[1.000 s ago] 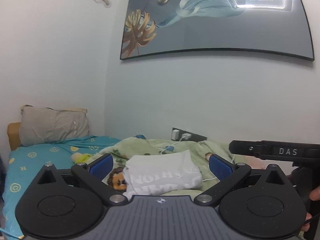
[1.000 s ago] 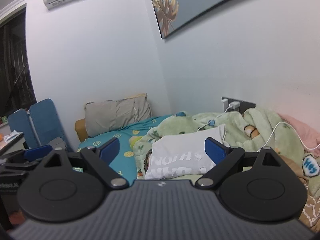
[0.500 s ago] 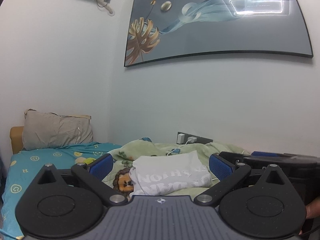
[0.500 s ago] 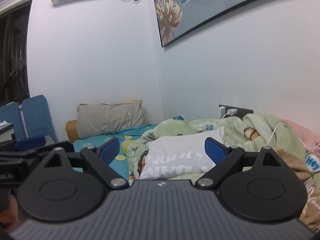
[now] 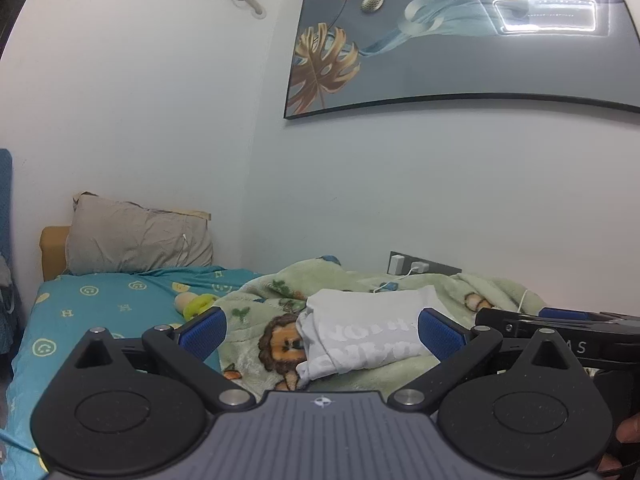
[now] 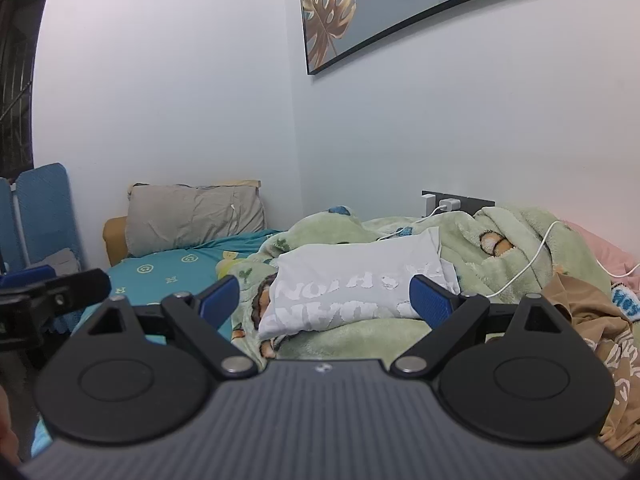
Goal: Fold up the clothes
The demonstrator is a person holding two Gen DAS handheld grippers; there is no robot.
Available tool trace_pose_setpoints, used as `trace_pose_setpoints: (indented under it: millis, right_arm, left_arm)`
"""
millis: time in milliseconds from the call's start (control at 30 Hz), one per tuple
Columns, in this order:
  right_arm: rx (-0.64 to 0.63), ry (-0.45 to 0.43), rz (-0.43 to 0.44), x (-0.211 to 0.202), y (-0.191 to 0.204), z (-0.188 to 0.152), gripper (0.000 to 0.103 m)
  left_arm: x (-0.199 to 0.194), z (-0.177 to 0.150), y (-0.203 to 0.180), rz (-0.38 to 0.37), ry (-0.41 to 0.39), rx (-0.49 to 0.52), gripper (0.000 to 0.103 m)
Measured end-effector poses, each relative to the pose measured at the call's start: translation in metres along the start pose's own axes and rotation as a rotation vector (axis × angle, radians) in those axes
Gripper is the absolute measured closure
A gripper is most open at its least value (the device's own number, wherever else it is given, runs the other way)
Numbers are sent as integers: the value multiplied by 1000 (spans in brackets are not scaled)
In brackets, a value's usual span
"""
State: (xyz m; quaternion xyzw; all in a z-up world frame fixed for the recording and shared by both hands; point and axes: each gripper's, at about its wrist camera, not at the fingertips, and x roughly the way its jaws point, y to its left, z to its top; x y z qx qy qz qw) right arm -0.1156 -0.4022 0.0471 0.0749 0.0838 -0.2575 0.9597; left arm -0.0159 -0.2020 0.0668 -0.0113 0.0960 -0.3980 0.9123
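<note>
A folded white T-shirt with pale grey lettering lies on a green cartoon-print blanket on the bed; it also shows in the right wrist view. My left gripper is open and empty, held back from the shirt, which shows between its blue pads. My right gripper is open and empty, also short of the shirt. The right gripper shows at the right edge of the left wrist view, and the left gripper at the left edge of the right wrist view.
A grey pillow lies at the head of the bed on a teal sheet. A white charger cable runs across the blanket from a wall socket. Brown printed fabric lies at the right. A blue chair stands left.
Both grippers have tilted and shifted slightly, so more of the wall and the picture shows. The folded shirt has not moved. Both grippers stay open.
</note>
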Motion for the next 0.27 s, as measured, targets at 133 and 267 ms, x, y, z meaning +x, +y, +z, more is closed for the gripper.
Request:
trace_pose_setpoints:
  millis: [133, 267]
  right_arm:
    - [-11, 0, 0, -5, 6, -2, 10]
    - [-13, -2, -2, -11, 7, -2, 10]
  left_arm:
    - [-3, 0, 0, 3, 3, 3, 0]
    - [-7, 1, -4, 4, 2, 11, 0]
